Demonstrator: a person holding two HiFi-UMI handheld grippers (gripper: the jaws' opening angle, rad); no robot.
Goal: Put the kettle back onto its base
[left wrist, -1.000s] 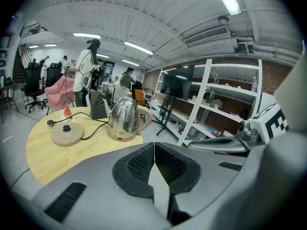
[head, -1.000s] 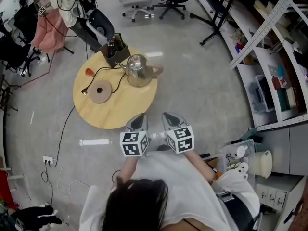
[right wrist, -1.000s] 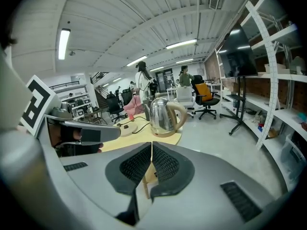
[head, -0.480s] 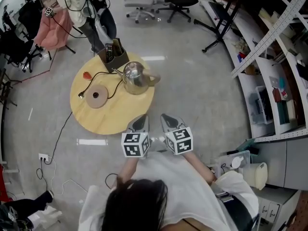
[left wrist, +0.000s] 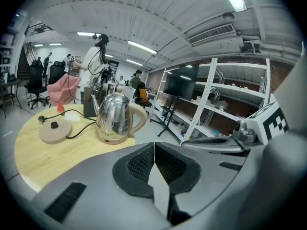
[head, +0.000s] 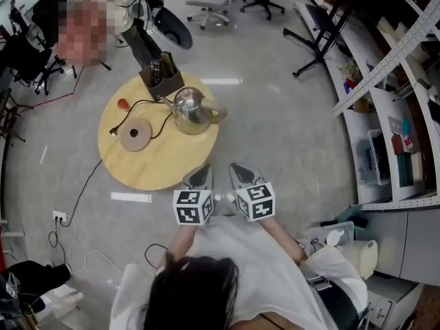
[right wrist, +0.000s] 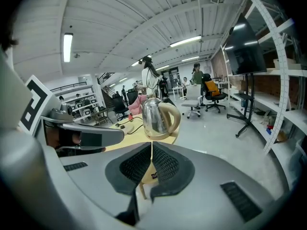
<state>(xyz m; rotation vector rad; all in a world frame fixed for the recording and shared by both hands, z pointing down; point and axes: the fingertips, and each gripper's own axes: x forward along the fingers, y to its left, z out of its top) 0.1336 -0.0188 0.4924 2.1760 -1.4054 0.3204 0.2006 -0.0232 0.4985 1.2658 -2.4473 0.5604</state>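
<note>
My left claw (left wrist: 153, 150) is shut tight. Its two black pads press together with nothing between them. My right claw (right wrist: 151, 150) is shut the same way and holds nothing too. Both claws are side by side, near the close edge of the round wooden tabletop (head: 155, 167).

The shiny kettle (head: 191, 110) stands upright on the tabletop, well away from both claws. In the head view its handle points to the right. The flat round base (head: 135, 135) lies near the kettle, on its left, and the two do not touch. The kettle is not on the base. A black cord (left wrist: 80, 131) runs from the base across the wood.

A dark box (head: 163, 75) sits at the far edge behind the kettle. A small red thing (head: 123, 104) lies on the wood beyond the base.
</note>
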